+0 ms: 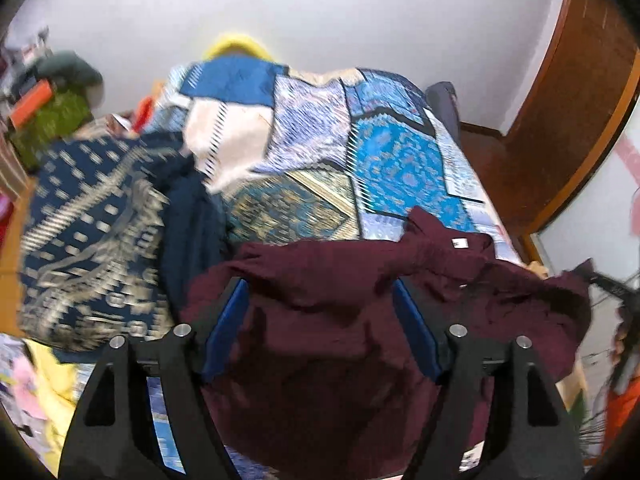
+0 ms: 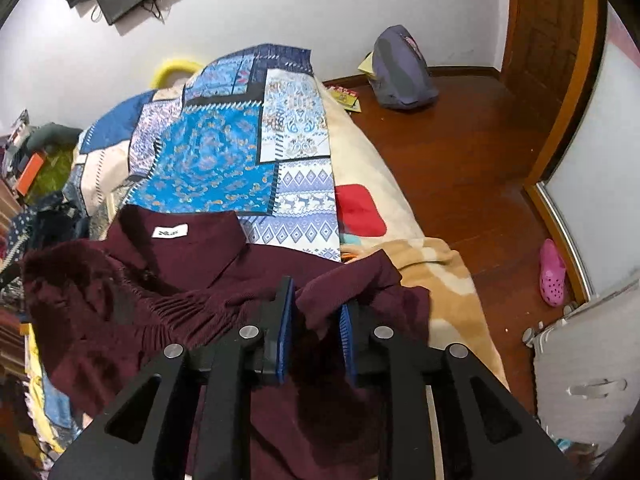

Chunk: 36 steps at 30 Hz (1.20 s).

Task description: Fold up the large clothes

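Note:
A dark maroon knit sweater [image 2: 168, 292] lies rumpled on the bed's patchwork blue quilt [image 2: 208, 168], collar with a white label [image 2: 170, 231] toward the far side. My right gripper [image 2: 316, 304] has its jaws partly closed around a raised fold of the sweater's shoulder or sleeve. In the left wrist view the sweater [image 1: 320, 340] fills the lower middle. My left gripper [image 1: 320, 300] is open, its blue pads wide apart over the sweater body, holding nothing.
A navy and gold patterned garment [image 1: 92, 240] lies heaped at the left of the bed. A beige blanket [image 2: 432, 276] hangs over the bed's right side. On the wooden floor sit a purple backpack [image 2: 400, 72] and a pink clog [image 2: 553, 272].

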Tool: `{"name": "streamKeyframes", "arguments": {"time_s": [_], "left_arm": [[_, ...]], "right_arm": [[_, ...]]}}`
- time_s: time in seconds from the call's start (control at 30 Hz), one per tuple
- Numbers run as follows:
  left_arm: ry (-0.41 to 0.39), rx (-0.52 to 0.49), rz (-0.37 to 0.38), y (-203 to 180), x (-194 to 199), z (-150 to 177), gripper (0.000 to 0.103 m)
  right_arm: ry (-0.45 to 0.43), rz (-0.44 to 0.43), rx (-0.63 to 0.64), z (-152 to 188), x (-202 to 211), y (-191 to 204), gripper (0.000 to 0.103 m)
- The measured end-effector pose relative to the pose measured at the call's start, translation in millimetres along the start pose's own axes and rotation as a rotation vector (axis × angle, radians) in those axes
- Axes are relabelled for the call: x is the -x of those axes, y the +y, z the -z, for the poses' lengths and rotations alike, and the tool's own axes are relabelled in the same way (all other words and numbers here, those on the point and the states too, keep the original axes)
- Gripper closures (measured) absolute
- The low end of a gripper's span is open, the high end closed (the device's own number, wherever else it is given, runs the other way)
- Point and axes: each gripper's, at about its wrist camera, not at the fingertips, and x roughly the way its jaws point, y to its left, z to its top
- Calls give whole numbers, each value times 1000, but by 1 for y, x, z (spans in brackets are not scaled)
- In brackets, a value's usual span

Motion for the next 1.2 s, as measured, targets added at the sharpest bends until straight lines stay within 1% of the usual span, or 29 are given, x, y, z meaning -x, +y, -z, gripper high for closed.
{"name": "streamKeyframes", "arguments": {"time_s": [0.03,0.07,0.17,0.23,0.3,0.4,0.43,0.47,0.5,0.53,0.57,0.63,0.73,0.77,0.83,0.93,0.97,1.03,1.1,1.13,1.17,1.2], "left_arm": [[-5,-12,-14,-1,3,2,22],[-9,-26,-22,-2,6,6,21],[11,-64,-14,-7,7,21,20],[44,-102,-9,-17,0,38,20],[79,-136,-9,-28,-13,55,20],[168,-173,-12,-42,-46,84,20],[204,-177,-21,-46,-61,95,20],[211,-183,-43,-47,-70,102,18],[202,-200,-69,-51,-80,111,16],[186,-206,-82,-52,-85,115,11],[166,-204,-98,-53,-87,118,6],[135,-204,-125,-56,-87,121,4],[137,-179,-104,-52,-87,120,4],[137,-173,-99,-51,-86,121,4],[140,-167,-95,-49,-83,123,4],[138,-154,-94,-42,-73,131,4],[136,-146,-99,-40,-68,134,4],[134,-102,-127,-29,-58,141,4],[122,-35,-123,-16,-45,148,4],[111,16,-116,-5,-36,151,4],[102,59,-112,5,-30,153,4],[88,101,-116,15,-25,156,4]], "right_arm": [[1,-6,6,2,5,1,84],[2,-13,13,4,9,3,84],[15,-16,58,7,16,9,83],[29,-12,67,8,16,9,82],[45,-18,60,7,14,6,82],[73,-43,46,7,14,0,81],[87,-48,45,7,13,-3,78],[90,-31,47,7,15,-6,71],[83,9,54,7,18,-9,68],[74,45,63,8,22,-11,64],[62,73,75,9,27,-15,63],[62,65,81,13,34,-23,63],[59,70,103,20,39,-20,63],[56,85,126,25,38,-12,63],[48,89,174,33,36,6,63],[35,54,246,45,29,41,63],[29,36,279,50,25,60,63],[24,14,321,60,18,85,63],[25,-31,366,74,8,113,56],[34,-55,376,80,3,122,48],[56,-90,386,88,-6,132,43],[88,-115,404,97,-17,141,43]]}}
